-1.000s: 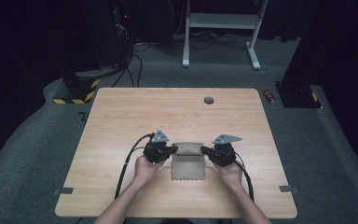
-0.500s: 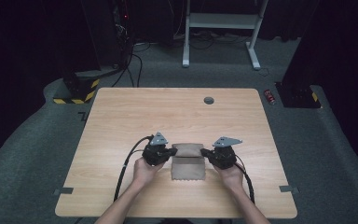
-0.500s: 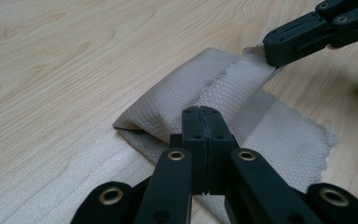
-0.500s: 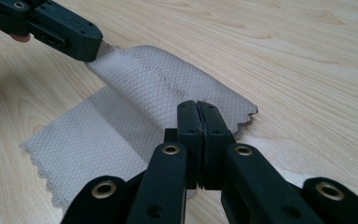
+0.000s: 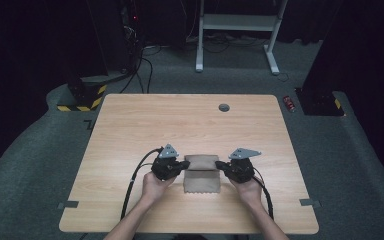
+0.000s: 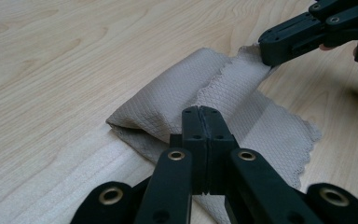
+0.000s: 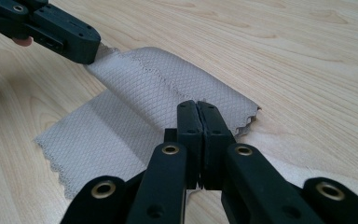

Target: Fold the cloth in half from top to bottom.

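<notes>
No brand, label or legible writing appears on the cloth (image 5: 202,174), the grippers or the table (image 5: 145,125).

Cloth: beige woven fabric with a fine diamond-quilted texture and scalloped, pinked edges. It lies near the front middle of the table, between the two grippers. Its far portion is folded back over itself into a raised, rounded roll; the near portion lies flat on the wood as a single layer.

Left gripper (image 6: 199,112): black, with brass-coloured pivot bushings on the linkage arms and a grey three-cornered plate on top. The jaws are clenched on the cloth's left fold edge, which spreads out directly ahead of the tips.

Right gripper (image 7: 198,106): same construction. The jaws are clenched on the right edge of the folded cloth, which extends ahead and to the left of the tips in its own view.

Table: light wood-grain laminate, rectangular with rounded corners. A small dark round grommet (image 5: 224,107) sits well beyond both grippers, near the far edge.
</notes>
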Motion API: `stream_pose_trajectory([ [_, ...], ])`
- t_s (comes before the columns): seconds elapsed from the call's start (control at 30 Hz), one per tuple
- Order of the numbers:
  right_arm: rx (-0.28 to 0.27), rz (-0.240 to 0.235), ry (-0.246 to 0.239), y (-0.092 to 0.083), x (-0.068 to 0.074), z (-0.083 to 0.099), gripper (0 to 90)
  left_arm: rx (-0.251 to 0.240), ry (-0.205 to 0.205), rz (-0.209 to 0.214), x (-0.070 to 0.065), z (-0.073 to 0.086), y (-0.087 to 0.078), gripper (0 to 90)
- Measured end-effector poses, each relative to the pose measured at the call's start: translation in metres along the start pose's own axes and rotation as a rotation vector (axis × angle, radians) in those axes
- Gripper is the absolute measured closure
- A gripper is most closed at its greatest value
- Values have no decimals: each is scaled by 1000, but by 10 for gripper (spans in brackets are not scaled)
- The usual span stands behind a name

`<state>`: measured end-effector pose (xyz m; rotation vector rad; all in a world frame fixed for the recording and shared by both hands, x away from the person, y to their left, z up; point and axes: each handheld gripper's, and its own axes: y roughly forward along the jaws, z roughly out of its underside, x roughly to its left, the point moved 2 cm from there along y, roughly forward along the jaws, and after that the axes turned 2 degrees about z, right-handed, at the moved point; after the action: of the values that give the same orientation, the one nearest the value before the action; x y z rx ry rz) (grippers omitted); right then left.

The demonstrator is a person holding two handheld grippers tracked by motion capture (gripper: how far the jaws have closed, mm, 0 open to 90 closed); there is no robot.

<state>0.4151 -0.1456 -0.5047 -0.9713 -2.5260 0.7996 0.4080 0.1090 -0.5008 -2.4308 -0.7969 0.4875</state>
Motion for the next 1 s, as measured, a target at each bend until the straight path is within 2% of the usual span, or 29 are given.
stream_pose_trajectory([
  [0.37,-4,-14,3,-4,3,4,882,1,5,7,-5,4,-2,894],
  [0.73,4,-22,-30,-6,11,10,883,-6,21,-2,-9,11,-5,894],
  [0.8,4,-22,-28,-7,11,10,883,-8,13,-1,-11,12,-5,894],
  [0.87,2,-26,-25,-8,12,12,883,-4,25,3,-12,13,-6,894],
  [1.0,3,-29,-25,-9,13,13,882,-4,23,3,-13,15,-7,894],
])
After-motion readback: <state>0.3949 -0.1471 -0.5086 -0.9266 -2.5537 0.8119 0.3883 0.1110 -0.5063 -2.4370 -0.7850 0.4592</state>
